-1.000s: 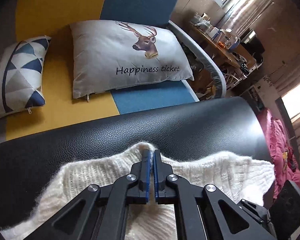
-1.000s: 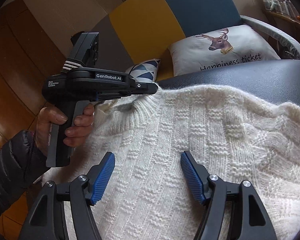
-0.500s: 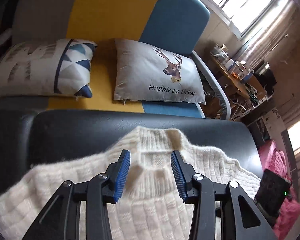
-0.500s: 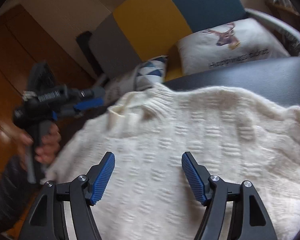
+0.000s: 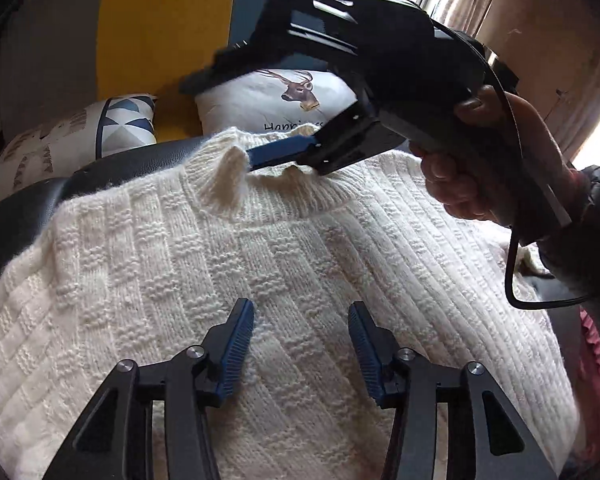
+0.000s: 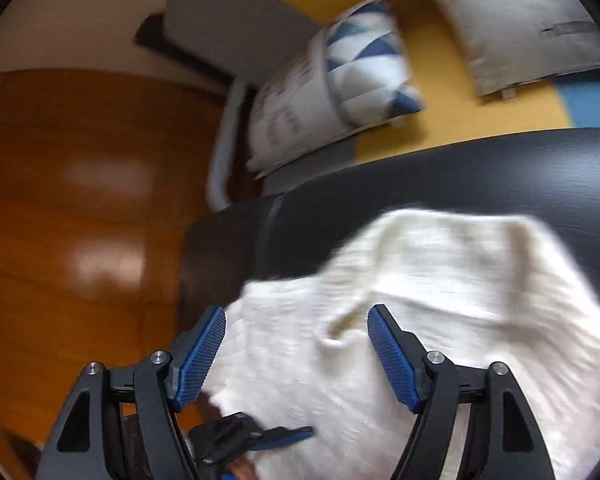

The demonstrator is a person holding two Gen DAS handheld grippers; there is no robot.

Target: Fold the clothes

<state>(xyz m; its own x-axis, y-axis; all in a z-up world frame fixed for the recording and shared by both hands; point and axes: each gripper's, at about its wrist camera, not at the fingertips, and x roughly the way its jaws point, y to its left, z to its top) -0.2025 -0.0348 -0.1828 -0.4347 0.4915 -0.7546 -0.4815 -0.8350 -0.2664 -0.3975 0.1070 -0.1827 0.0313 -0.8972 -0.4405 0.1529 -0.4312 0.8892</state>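
Note:
A cream knit sweater (image 5: 300, 248) lies front up on a black leather surface (image 5: 120, 164). Its ribbed collar (image 5: 260, 200) is at the far side. My left gripper (image 5: 300, 308) hovers open just above the chest, holding nothing. A hand (image 5: 480, 168) holds the right gripper, and one of its blue fingers (image 5: 280, 152) touches the collar's rim. In the blurred right wrist view, my right gripper (image 6: 296, 336) is open over the sweater (image 6: 460, 280), with a fold of the collar between its jaws. The left gripper's tip (image 6: 268, 440) shows at the bottom.
Behind the leather surface stands a yellow and blue sofa (image 5: 160, 40) with a deer pillow (image 5: 292, 96) and a triangle-pattern pillow (image 5: 120, 124). Wooden floor (image 6: 80, 200) lies to the left. Pink cloth (image 5: 596, 360) sits at the far right.
My left gripper let go of the collar, opened and drew back over the chest. My right gripper swung from the sweater's body across to the collar.

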